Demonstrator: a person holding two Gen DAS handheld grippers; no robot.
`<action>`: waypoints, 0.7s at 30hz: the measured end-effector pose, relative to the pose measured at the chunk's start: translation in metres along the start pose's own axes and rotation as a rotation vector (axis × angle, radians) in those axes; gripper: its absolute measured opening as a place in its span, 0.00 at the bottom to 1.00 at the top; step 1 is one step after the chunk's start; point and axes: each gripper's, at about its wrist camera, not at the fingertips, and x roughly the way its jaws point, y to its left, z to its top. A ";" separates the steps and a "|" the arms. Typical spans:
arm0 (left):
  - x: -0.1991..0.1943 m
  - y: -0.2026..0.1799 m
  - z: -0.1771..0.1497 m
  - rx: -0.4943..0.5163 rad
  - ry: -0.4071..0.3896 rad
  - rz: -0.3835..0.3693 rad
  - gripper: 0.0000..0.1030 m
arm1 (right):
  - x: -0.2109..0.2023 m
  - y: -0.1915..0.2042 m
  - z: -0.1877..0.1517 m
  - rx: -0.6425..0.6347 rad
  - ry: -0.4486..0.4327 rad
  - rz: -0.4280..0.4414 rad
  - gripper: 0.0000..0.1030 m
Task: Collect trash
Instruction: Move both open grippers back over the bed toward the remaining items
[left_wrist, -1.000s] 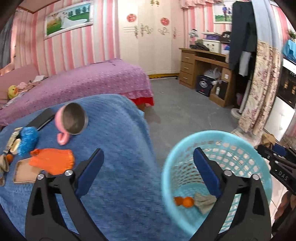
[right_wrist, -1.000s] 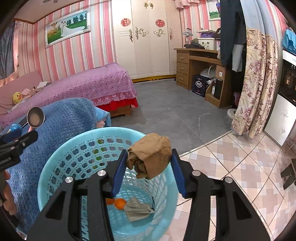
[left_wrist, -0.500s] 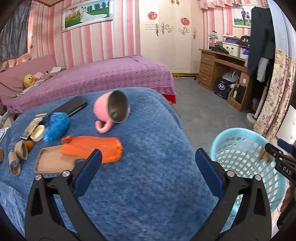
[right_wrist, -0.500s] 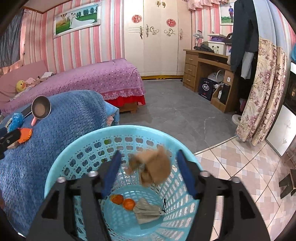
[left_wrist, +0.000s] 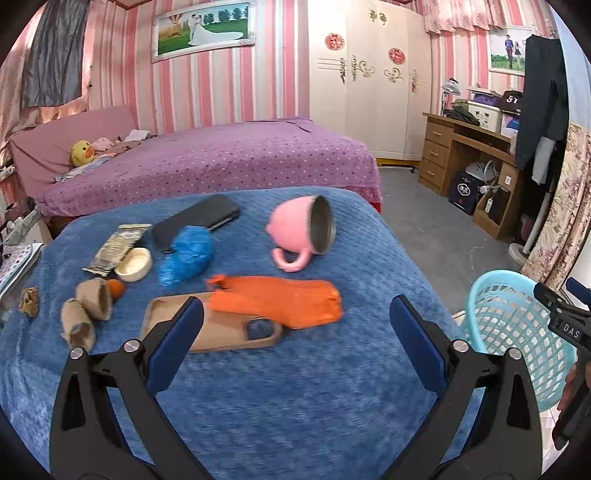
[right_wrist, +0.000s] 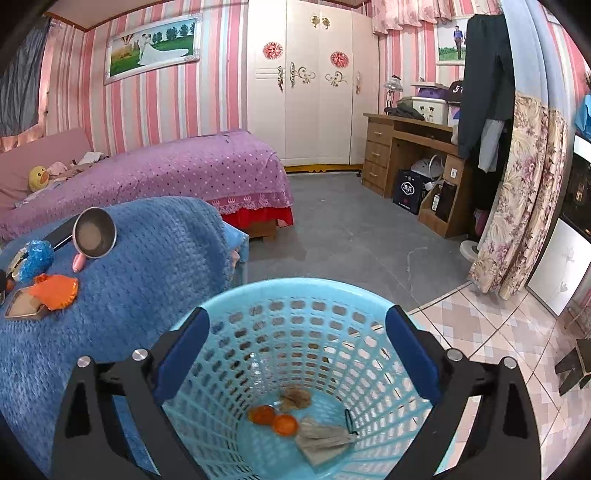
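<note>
My right gripper (right_wrist: 297, 358) is open and empty above the light blue basket (right_wrist: 295, 295). In the basket lie a brown paper wad (right_wrist: 295, 397), two orange peel pieces (right_wrist: 275, 419) and a grey packet (right_wrist: 323, 439). My left gripper (left_wrist: 295, 332) is open and empty over the blue-covered table (left_wrist: 295, 406). On the table lie an orange bag (left_wrist: 280, 301), a crumpled blue bag (left_wrist: 188, 254), a wrapper (left_wrist: 116, 247), brown paper rolls (left_wrist: 86, 310) and a small brown wad (left_wrist: 29, 301). The basket (left_wrist: 513, 328) stands at the table's right.
A pink mug (left_wrist: 303, 230) lies on its side on the table, with a black case (left_wrist: 197, 221), a wooden tray (left_wrist: 207, 328) and a cream lid (left_wrist: 133, 264). A purple bed (left_wrist: 207, 166) is behind, a desk (left_wrist: 472, 151) at right.
My right gripper opened and dropped the brown paper wad into the basket. My left gripper swung left from the basket to over the table.
</note>
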 end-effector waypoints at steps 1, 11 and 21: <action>-0.002 0.007 0.000 0.000 -0.005 0.009 0.95 | 0.000 0.005 0.001 0.001 -0.002 0.007 0.92; -0.006 0.072 -0.003 -0.040 -0.029 0.085 0.95 | 0.000 0.062 0.005 -0.059 -0.009 0.040 0.93; -0.002 0.129 -0.016 -0.111 -0.021 0.123 0.95 | 0.002 0.100 0.003 -0.094 -0.001 0.058 0.93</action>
